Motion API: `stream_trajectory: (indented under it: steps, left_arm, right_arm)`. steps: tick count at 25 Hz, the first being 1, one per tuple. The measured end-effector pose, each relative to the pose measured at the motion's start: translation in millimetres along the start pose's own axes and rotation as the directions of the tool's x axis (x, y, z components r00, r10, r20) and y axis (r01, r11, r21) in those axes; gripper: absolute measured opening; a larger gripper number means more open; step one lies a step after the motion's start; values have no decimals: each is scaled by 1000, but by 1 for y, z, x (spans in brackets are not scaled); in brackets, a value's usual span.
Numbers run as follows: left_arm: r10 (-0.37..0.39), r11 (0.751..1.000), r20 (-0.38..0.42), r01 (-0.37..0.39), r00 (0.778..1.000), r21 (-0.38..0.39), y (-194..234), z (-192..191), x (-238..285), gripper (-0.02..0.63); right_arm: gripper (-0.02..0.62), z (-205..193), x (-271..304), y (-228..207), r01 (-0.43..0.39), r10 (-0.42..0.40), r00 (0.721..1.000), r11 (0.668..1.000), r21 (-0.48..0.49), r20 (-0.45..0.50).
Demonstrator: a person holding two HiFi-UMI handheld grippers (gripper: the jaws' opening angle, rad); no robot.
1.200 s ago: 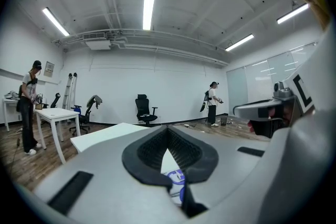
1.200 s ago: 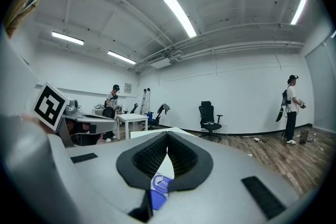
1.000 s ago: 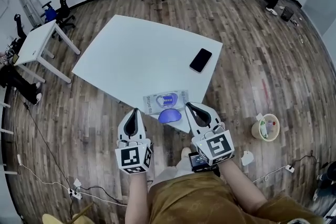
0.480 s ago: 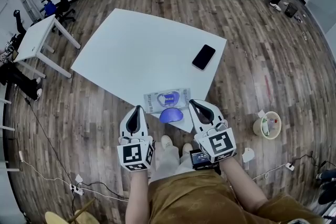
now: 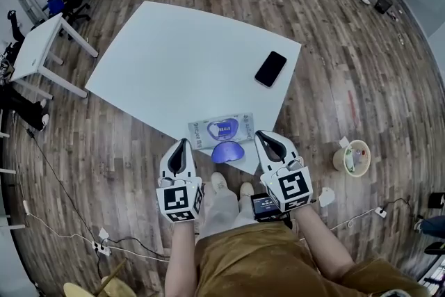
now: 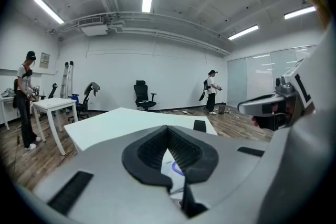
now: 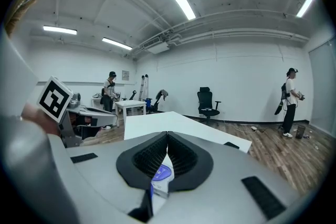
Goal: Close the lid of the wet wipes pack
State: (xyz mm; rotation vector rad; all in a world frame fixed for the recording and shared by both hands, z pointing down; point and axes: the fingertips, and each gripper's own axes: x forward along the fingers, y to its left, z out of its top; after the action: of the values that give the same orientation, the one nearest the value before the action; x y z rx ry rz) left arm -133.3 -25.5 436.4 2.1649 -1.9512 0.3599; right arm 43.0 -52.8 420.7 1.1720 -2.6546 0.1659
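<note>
Head view, pack: wet wipes pack point(image 5: 221, 129) lies flat at the table's point(image 5: 181, 66) near corner, blue lid point(image 5: 227, 151) flipped open.
Head view, grippers: left gripper point(image 5: 183, 143) and right gripper point(image 5: 261, 138) flank that table corner, clear of the pack.
Left gripper view: jaws clenched together, nothing between.
Right gripper view: jaws clenched together, nothing between.

hand-held gripper point(image 7: 167, 135) jaws together, wipes pack point(image 7: 160, 173) beyond

Head camera stares steeply down at the tabletop point(image 5: 188, 59); cameras on left claw point(image 5: 183, 144) and right claw point(image 5: 263, 138) skim it toward twelve o'clock.
</note>
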Motion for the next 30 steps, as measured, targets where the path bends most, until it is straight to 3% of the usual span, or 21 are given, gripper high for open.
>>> stream_trajectory:
  steps: [11,30]
  left_arm:
    - [-28,1000,-83,27,996,-10,1,-39,18,-6]
    - [-69,997,-232,73,970,10,-1,-102,33,-6]
  right_arm:
    - [8,-44,17,-3,-3,4,996,1000,5,-93]
    - [8,-123,35,10,-40,46,963,999,30,-267]
